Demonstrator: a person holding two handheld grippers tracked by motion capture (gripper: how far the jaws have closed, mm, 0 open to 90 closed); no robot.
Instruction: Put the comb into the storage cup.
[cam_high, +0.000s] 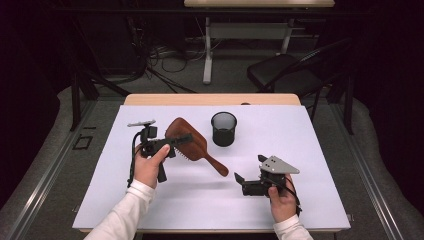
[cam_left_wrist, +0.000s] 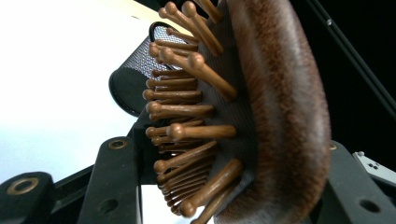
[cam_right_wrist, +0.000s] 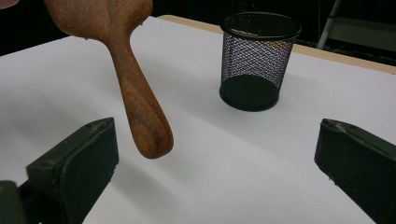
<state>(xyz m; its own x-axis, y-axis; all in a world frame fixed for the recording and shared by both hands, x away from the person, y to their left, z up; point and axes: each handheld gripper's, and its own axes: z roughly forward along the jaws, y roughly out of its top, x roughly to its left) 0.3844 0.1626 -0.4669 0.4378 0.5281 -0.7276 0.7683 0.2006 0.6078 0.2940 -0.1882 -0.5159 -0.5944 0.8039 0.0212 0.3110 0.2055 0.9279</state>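
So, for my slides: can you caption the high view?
Left gripper holds a wooden hairbrush beside a mesh cup; right gripper waits open.

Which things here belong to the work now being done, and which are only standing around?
In use:
- wooden hairbrush, clamped at its head by the left hand-held gripper
- black mesh cup, upright on the white table, probably the goal
- right hand-held gripper, open, empty, near the brush handle

Standing around:
- black chair behind the table
- cables on the floor
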